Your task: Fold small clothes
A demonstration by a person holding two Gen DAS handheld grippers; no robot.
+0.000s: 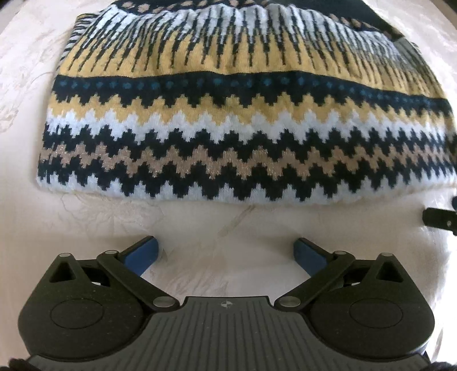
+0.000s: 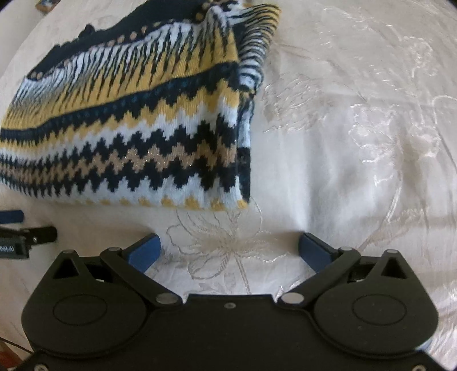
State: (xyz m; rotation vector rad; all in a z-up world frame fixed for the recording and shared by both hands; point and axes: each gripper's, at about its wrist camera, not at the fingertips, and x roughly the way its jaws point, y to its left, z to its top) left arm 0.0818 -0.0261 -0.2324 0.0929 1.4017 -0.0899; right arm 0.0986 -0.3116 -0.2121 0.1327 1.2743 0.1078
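Nearest the lens in the left wrist view, we see the left gripper [image 1: 225, 254] with its blue pads [image 1: 142, 255] spread wide, nothing between them, only bare cloth beneath. The right gripper [image 2: 230, 249] looks the same in its own view: released, jaws wide, hanging over an embroidered flower on the white tablecloth [image 2: 357, 159].

Just beyond both sets of fingers lies the knit sweater [image 1: 242, 114], patterned in navy, yellow, pale blue and a glittery tan zigzag. It rests on the tablecloth, clear of both tools. From the left wrist view its near edge runs straight and thick, which we read as a fold line. From the right wrist view the right-hand side edge shows stacked layers, with a striped part, probably a sleeve, poking out near the far corner [image 2: 254, 57].

Judgement: at least one fold is done and the garment is set down as a compact rectangle. What may remain is tucking that stray striped part, a further fold, or squaring the edges. We cannot tell whether more clothes wait out of view.

At the far upper left of the right wrist view, a small brown object [image 2: 47, 3] sits at the frame's edge, unidentifiable.
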